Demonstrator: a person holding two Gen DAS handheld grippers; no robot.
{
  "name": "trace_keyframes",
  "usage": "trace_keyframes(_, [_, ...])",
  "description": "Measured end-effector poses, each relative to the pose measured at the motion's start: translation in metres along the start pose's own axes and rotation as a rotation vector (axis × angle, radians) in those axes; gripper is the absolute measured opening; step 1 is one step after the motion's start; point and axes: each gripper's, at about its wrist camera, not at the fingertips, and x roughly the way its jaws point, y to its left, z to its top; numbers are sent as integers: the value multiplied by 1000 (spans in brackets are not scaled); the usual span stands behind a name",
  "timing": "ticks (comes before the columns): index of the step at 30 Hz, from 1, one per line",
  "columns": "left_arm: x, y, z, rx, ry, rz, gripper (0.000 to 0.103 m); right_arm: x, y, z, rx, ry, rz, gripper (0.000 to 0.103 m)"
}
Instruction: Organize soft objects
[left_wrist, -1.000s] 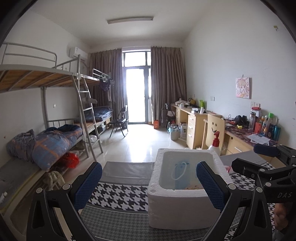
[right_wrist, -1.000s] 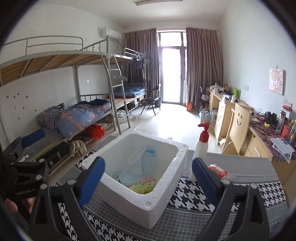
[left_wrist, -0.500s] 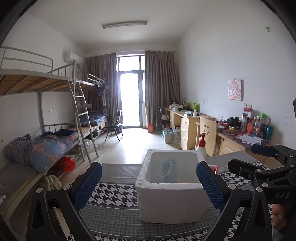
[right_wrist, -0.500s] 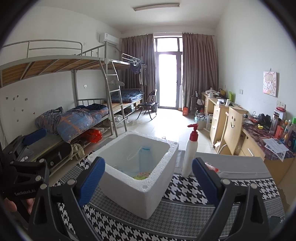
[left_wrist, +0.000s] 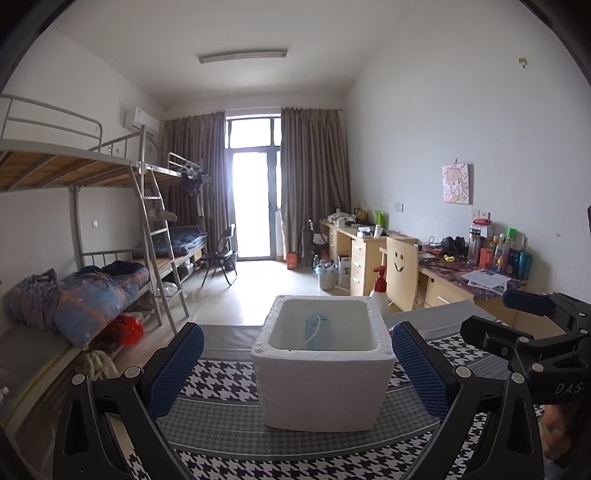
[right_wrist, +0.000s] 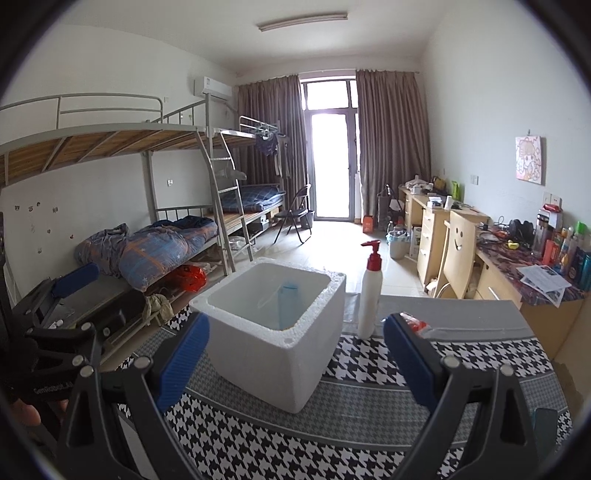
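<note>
A white foam box stands on the houndstooth tablecloth; it also shows in the right wrist view. A blue face mask leans on its inner far wall, also seen in the right wrist view. The box floor is hidden by its walls. My left gripper is open and empty, held back from the box. My right gripper is open and empty, also in front of the box.
A white pump bottle with a red top stands right of the box, with a small red packet beside it. Bunk beds line the left wall, desks the right. The right gripper's body shows at the left view's right.
Both grippers have pulled back and up from the box, which now looks smaller. The soft items on the box floor have dropped out of sight. Jaws stayed open.
</note>
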Motion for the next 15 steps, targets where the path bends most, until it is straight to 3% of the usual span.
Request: trace_keyframes(15, [-27,-21,-8,24,-54,-27,102,-44,0,-21,-20,-86,-42,102])
